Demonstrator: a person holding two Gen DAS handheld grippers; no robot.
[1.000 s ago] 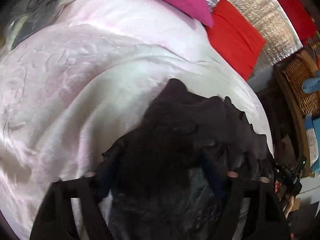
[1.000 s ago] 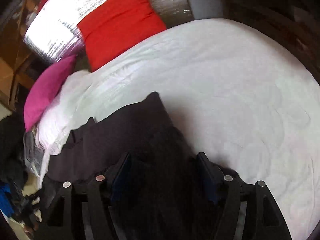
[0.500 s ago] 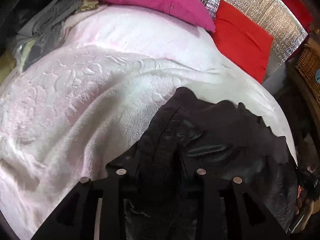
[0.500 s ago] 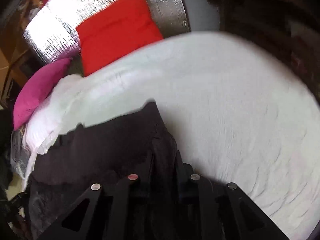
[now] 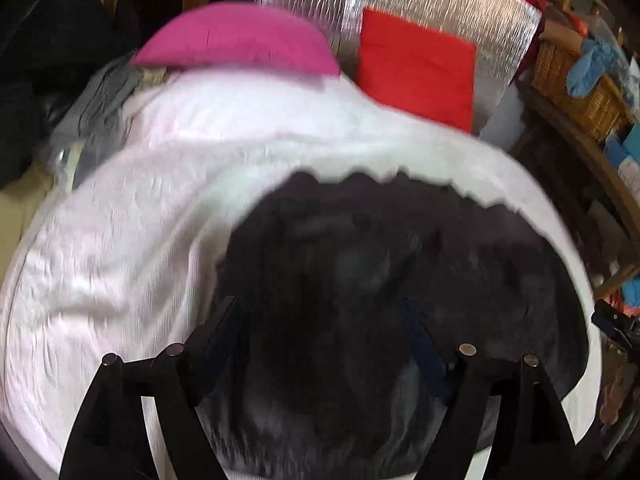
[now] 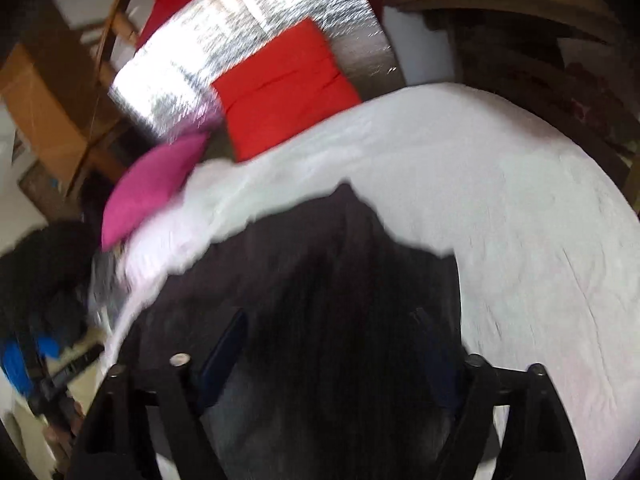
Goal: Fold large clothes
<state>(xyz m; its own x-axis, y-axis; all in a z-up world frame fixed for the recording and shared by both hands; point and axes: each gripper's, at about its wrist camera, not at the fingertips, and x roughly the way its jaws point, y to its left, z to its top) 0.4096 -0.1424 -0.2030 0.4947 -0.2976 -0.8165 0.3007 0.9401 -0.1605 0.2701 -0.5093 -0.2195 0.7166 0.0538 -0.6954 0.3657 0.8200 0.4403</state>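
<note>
On a white bedspread (image 5: 120, 272) lies a dark garment (image 5: 400, 264), spread low in both wrist views; both pictures are blurred by motion.

From the left wrist, going left to right: grey cloth (image 5: 100, 104) is heaped at the bed's far left edge, a pink pillow (image 5: 240, 40) sits at the head, a red cushion (image 5: 416, 76) leans on a silver foil panel (image 5: 460, 12), and a wicker basket (image 5: 580, 92) stands at the far right. The left gripper (image 5: 320, 312) hangs over the garment with its jaws wide and opening. Dark cloth fills the gap between them, but the pads do not appear to press on it; whether they brush it cannot be told.

From the right wrist, left to right: the pink pillow (image 6: 152, 188), the foil panel (image 6: 240, 40), the red cushion (image 6: 284, 84), then bare bedspread (image 6: 520, 208). The garment (image 6: 320, 248) covers the lower left, its far edge ending in a point. The right gripper (image 6: 328, 320) also stands wide and opening above it, the cloth under the gap, nothing clamped.
</note>
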